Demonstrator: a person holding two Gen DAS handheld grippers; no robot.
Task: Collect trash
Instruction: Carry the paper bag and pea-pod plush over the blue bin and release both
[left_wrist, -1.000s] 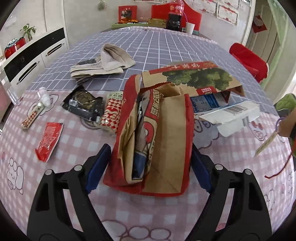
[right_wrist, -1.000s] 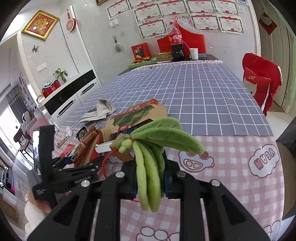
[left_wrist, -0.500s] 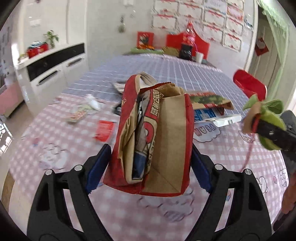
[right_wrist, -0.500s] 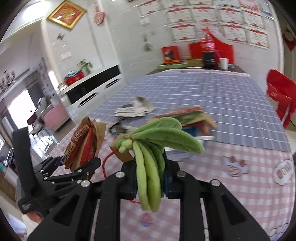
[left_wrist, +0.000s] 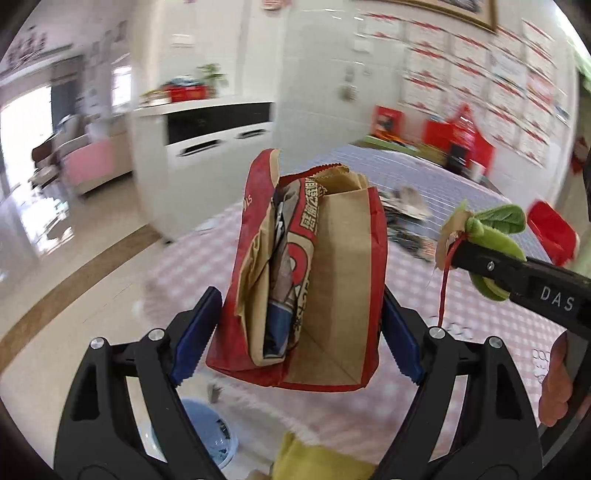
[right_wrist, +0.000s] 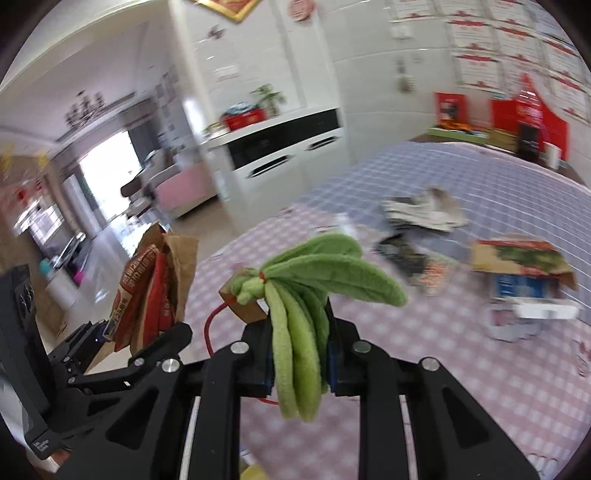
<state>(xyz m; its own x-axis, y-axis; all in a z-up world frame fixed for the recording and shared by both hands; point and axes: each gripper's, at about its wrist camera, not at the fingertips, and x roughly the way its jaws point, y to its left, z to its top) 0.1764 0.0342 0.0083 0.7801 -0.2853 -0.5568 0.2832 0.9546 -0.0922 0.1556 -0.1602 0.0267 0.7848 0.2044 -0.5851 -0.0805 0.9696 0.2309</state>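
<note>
My left gripper (left_wrist: 295, 336) is shut on a red and brown paper bag (left_wrist: 332, 280) stuffed with wrappers, held in the air past the table's edge. The bag also shows in the right wrist view (right_wrist: 155, 291). My right gripper (right_wrist: 299, 354) is shut on a green plush leaf bundle (right_wrist: 306, 295) with a cardboard tag and red string, held above the pink checked tablecloth (right_wrist: 461, 369). That bundle shows in the left wrist view (left_wrist: 491, 236) to the right of the bag.
A blue bin (left_wrist: 210, 435) stands on the floor below the bag. A yellow object (left_wrist: 317, 461) sits at the bottom edge. On the table lie a torn cardboard box (right_wrist: 524, 269), dark wrappers (right_wrist: 402, 254) and crumpled paper (right_wrist: 424, 210). A white cabinet (left_wrist: 207, 162) stands behind.
Both grippers have swung left and away from the table with their loads. The bag now hangs over the floor above the blue bin. The view is blurred by motion.
</note>
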